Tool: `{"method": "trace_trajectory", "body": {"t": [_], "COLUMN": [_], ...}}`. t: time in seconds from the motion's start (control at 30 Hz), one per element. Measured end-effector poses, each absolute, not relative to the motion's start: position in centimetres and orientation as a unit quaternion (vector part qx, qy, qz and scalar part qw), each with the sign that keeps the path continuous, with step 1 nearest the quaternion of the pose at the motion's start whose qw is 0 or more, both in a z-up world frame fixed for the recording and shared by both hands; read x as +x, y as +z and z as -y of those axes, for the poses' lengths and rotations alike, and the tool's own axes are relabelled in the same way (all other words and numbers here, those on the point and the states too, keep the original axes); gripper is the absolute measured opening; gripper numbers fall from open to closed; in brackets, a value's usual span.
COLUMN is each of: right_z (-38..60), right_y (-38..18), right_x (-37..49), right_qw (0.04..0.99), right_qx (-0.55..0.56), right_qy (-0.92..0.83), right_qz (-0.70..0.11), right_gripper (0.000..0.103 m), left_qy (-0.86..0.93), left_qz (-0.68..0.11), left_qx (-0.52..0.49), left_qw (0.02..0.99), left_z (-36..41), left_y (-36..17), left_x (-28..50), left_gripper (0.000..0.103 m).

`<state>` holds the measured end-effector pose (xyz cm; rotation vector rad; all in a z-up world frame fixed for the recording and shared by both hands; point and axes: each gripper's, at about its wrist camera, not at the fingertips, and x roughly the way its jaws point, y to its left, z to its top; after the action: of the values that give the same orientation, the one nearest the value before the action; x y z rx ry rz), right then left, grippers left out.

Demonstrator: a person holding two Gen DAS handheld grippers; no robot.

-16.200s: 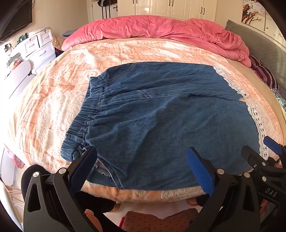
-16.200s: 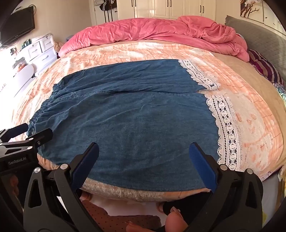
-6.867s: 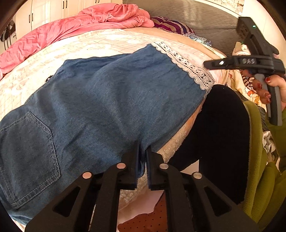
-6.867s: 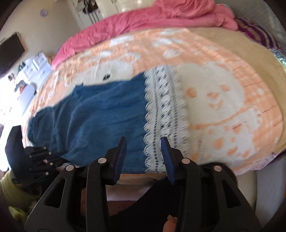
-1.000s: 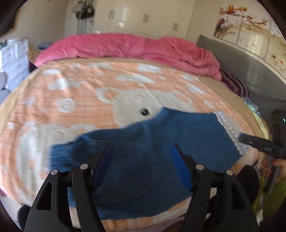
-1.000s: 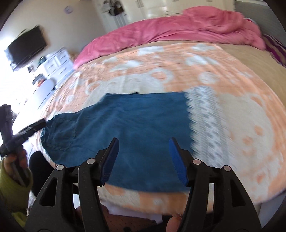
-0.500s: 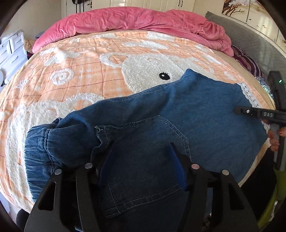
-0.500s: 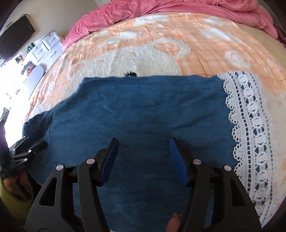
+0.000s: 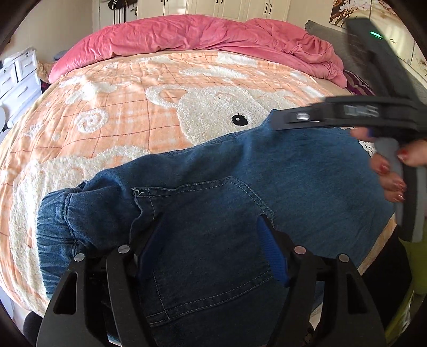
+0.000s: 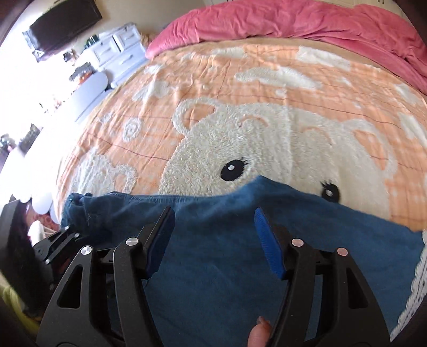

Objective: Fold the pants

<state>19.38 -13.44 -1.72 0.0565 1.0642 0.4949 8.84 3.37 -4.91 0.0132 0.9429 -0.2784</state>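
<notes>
The blue denim pants (image 9: 293, 176) lie folded lengthwise along the near edge of the bed, back pocket up, elastic waistband (image 9: 56, 224) bunched at the left. Their white lace hem (image 10: 416, 296) shows at the right. My left gripper (image 9: 210, 251) is open, low over the back pocket. My right gripper (image 10: 213, 240) is open, just above the denim (image 10: 213, 280) near the middle of the leg. It also shows in the left wrist view (image 9: 373, 114), held by a hand over the pants' far edge.
The bed is covered by an orange blanket with a white fluffy bear (image 10: 267, 138). A pink duvet (image 9: 200, 34) is heaped at the back. White drawers (image 10: 117, 50) and a TV (image 10: 61, 24) stand at the left.
Both grippers stayed open and dropped closer to the denim. The right gripper has swung left over the pants toward the waistband side.
</notes>
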Motion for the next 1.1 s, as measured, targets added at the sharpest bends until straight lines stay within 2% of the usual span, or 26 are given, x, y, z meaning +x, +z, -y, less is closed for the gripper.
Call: {"method": "trace_trajectory", "body": {"t": [0.17,0.33,0.47,0.7,1.0,1.1], "right_z": [12.4,13.2,13.2,17.3,25.0,27.0], "right_y": [-4.8,-6.4,-4.6,-0.5,0.2,0.2], "right_x": [21.9,23.6,22.4,16.3,10.2,8.6], "right_qw": [0.822,0.824,0.841,0.877,0.9,0.903], "right_qx": [0.015,0.05,0.032,0.02,0.025,0.026], "right_qy": [0.186,0.172,0.175,0.146,0.059,0.032], "right_qz": [-0.539,-0.538,-0.512,-0.457,-0.432,-0.428], "right_gripper": [0.06,0.064,0.064,0.078,0.088,0.09], "left_qy": [-0.14,-0.143,-0.144,-0.155,-0.182,-0.189], "left_qz": [-0.451,-0.449,-0.447,-0.439,-0.42,-0.417], "left_qx": [0.002,-0.001,-0.005,-0.014,0.011,0.025], "left_qw": [0.882,0.882,0.883,0.885,0.889,0.889], "left_z": [-3.6,-3.6,-3.7,-3.6,-0.5,1.1], "left_y": [-5.1,-5.1,-5.1,-3.9,-1.6,-0.9], "left_x": [8.9,8.7,8.7,8.0,7.4,7.7], "left_gripper": [0.068,0.068,0.068,0.068,0.068,0.072]}}
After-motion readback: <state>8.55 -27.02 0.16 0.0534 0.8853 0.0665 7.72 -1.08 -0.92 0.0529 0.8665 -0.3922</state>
